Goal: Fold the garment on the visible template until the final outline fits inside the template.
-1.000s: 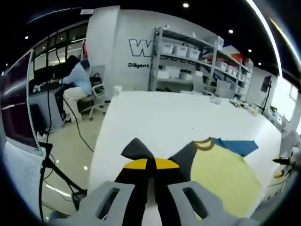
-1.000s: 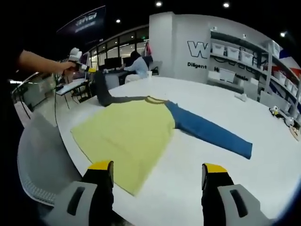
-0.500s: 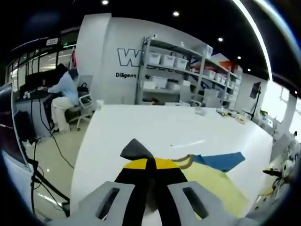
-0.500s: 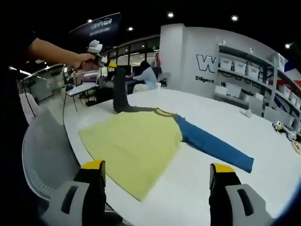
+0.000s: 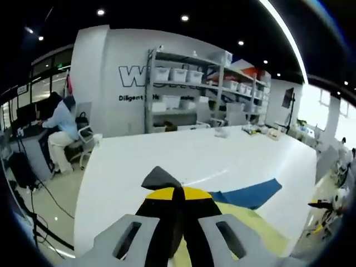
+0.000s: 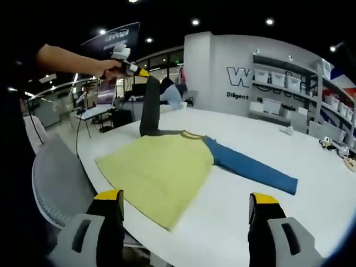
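A long-sleeved shirt lies on the white table (image 6: pixel 233 200): its yellow body (image 6: pixel 161 167) is spread flat and its blue sleeve (image 6: pixel 250 168) stretches to the right. Its dark grey sleeve (image 6: pixel 149 108) is lifted nearly upright, and my left gripper (image 6: pixel 136 70) is shut on the sleeve's end, held up in a person's hand. In the left gripper view that gripper (image 5: pixel 174 194) pinches the grey cuff (image 5: pixel 160 178), with the blue sleeve (image 5: pixel 250 193) and yellow body (image 5: pixel 245 222) below. My right gripper (image 6: pixel 188 200) hovers open at the near table edge.
A grey chair (image 6: pixel 55 178) stands at the near left of the table. Shelves with white bins (image 5: pixel 183 83) line the far wall, small items lie on the table's far side (image 6: pixel 331 146), and a seated person (image 5: pixel 58 125) works at a desk (image 5: pixel 22 133).
My left gripper has raised the grey sleeve higher and more upright, above the shirt's shoulder. The right gripper has stayed open at the table edge.
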Tool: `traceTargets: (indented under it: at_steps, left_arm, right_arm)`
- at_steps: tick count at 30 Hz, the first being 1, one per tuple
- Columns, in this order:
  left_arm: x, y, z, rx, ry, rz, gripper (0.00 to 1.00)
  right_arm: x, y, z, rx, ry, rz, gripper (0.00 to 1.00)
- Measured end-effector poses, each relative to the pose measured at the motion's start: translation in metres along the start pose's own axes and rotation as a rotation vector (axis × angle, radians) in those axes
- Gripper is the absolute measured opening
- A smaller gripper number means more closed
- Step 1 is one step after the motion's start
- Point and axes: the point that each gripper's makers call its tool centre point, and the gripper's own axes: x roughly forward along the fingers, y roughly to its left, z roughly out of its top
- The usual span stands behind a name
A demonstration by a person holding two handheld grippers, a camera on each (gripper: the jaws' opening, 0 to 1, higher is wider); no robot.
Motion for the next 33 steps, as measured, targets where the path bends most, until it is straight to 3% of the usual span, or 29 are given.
traceTargets:
  at_steps: [15,28,33]
  left_arm:
    - [0.060,-0.065,-0.016,0.088,0.088,-0.044,0.01]
    - [0.110,-0.116,-0.040,0.090,0.156,-0.119,0.01]
    - [0.122,-0.128,-0.056,0.180,0.176,-0.158,0.02]
  right_arm:
    - [-0.015,-0.014,-0.004,0.032,-0.006,-0.048,0.91]
    - [-0.019,-0.029,-0.007,0.067,-0.008,-0.085,0.91]
    - [-0.022,-0.036,-0.010,0.076,-0.006,-0.097,0.91]
